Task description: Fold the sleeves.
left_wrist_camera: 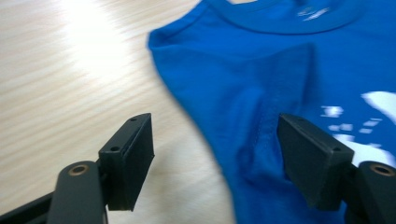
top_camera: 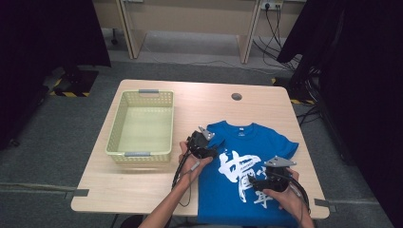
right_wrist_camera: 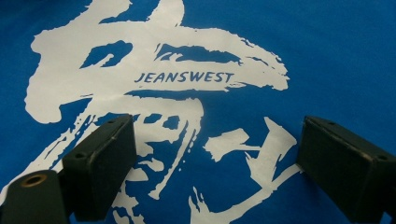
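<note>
A: Where is the blue T-shirt (top_camera: pixel 247 171) found?
B: Spread flat on the table (top_camera: pixel 142 190), under both tongs.
A: And the tongs?
B: Left gripper (left_wrist_camera: pixel 215 156) is held apart (straddling the folded sleeve edge); right gripper (right_wrist_camera: pixel 215 168) gapes over the print.

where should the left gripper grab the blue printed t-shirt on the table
Probably the folded-in sleeve edge of the blue cotton t-shirt, coming from the bare light wooden table side. The raised fold there sits between the open left gripper jaws.
</note>
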